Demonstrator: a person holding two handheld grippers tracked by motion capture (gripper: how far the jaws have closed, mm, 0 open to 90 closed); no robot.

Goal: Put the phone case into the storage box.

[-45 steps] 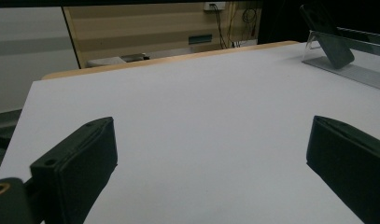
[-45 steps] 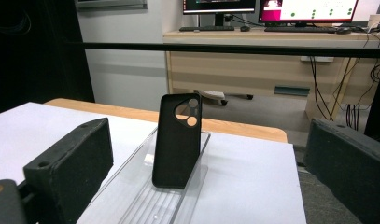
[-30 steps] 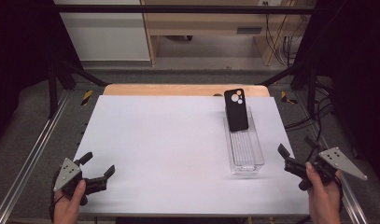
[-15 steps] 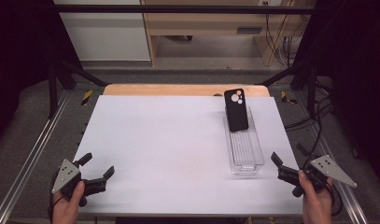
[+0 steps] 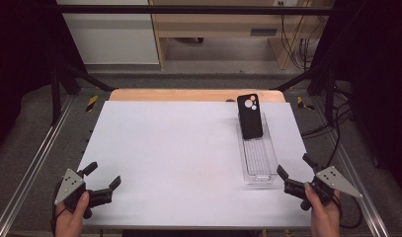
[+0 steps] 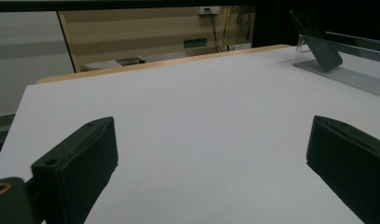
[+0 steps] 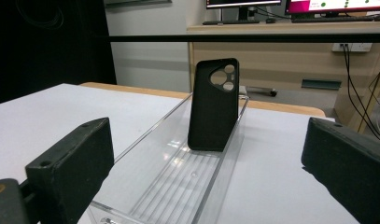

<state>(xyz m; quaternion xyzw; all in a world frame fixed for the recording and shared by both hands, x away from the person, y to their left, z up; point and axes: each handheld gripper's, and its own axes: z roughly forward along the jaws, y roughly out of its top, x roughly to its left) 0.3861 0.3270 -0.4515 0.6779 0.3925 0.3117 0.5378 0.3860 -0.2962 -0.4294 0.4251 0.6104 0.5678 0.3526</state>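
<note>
1. Here, the right gripper (image 5: 293,171) is held by a hand (image 5: 323,213) at the near right corner of the white table (image 5: 179,148), just beside the near end of the clear tray (image 5: 260,165).
2. Its jaws are spread wide and nothing is gripped between them; in the right gripper view the tray (image 7: 178,172) and the black phone case (image 7: 213,105) are framed between the two jaws.
3. The phone case (image 5: 250,116) is seen at the far end of the tray, propped up at a lean with its camera cut-outs uppermost.
4. The left gripper (image 5: 102,179) is held low at the near left corner of the table, well apart from the tray.
5. Its jaws are likewise wide apart and empty, with bare table (image 6: 201,121) shown between them and the phone case (image 6: 316,39) far off.
</note>
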